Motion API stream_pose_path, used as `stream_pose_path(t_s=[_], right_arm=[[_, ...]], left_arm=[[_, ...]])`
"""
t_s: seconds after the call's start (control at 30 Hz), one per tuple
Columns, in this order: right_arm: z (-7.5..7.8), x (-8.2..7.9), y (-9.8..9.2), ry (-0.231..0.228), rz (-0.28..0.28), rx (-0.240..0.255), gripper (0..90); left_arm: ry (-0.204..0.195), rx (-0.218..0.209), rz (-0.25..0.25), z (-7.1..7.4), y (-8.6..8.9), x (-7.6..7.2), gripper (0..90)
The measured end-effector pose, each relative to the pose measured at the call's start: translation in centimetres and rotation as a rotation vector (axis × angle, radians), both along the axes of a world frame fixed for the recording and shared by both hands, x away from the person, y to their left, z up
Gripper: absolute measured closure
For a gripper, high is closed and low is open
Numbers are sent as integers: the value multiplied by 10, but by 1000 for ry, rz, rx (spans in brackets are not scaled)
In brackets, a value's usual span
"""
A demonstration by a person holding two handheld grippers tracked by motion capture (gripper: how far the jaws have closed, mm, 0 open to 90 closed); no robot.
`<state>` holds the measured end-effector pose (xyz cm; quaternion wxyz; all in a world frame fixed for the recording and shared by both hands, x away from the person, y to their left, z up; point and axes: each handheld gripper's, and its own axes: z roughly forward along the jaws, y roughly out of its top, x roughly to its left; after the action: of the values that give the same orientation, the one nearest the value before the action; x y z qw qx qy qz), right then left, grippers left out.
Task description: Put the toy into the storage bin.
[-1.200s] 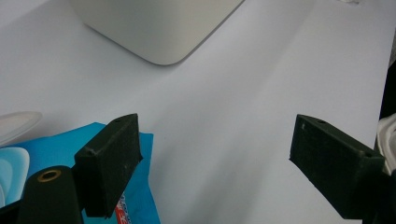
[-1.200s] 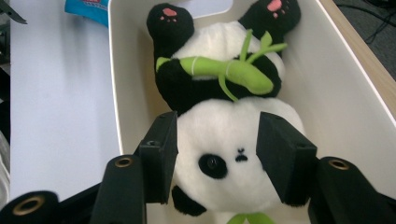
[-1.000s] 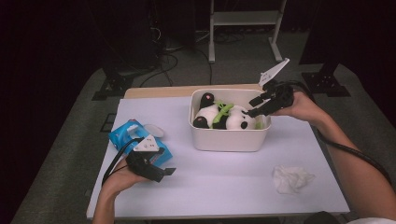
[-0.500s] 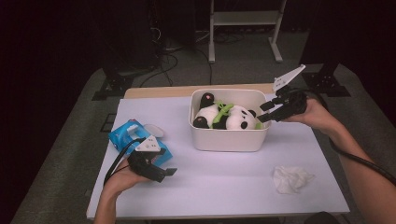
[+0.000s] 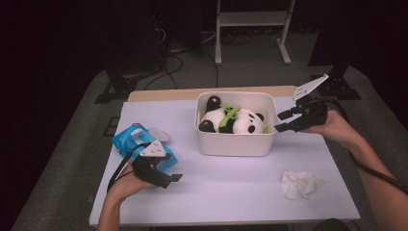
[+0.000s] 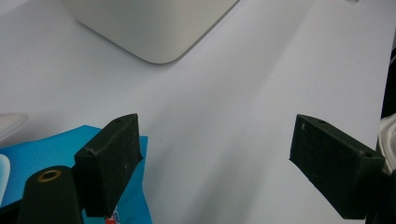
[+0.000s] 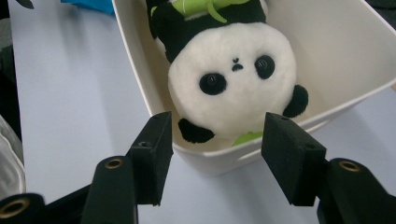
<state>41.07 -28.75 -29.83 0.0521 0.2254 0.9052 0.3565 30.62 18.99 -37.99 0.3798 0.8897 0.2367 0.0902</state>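
Soft black-and-white panda toy (image 5: 232, 120) lies inside the white plastic bin (image 5: 235, 144) on the pale surface (image 5: 231, 192). Right tongs (image 5: 284, 121) have drawn back past the bin's right rim, jaws just opening, nothing between: toy looks released. Left tongs (image 5: 175, 179) apart, idle beside blue pack (image 5: 127, 139).

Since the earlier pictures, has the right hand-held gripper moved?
Yes. The right hand-held gripper has drawn back from over the white bin to beside its right end, jaws opening, empty.
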Motion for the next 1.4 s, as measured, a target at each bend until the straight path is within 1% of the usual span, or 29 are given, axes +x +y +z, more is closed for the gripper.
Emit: stream_pose_path(t_s=[0.13, 0.33, 0.53, 0.63, 1.1, 1.3, 1.4], right_arm=[[-4, -4, -6, 6, -8, 4, 418], [-11, -10, -14, 9, -15, 28, 413], [-19, -16, -19, 21, -23, 35, 411], [-28, -18, -22, 31, -28, 34, 406], [-52, -30, -38, 53, -70, 75, 404], [-63, -37, -43, 62, -86, 85, 400], [-70, -41, -45, 68, -98, 85, 396]], left_arm=[[-2, -5, 3, 0, -1, 0, 152], [-1, 2, 5, 1, 1, 0, 152], [-5, 2, 7, 2, 1, -1, 152], [-4, 2, 9, 2, 1, -1, 152], [-3, 3, 10, 1, 1, -1, 152], [-2, 10, 10, 1, 1, -1, 152], [-3, 6, 15, 1, 2, -1, 152]])
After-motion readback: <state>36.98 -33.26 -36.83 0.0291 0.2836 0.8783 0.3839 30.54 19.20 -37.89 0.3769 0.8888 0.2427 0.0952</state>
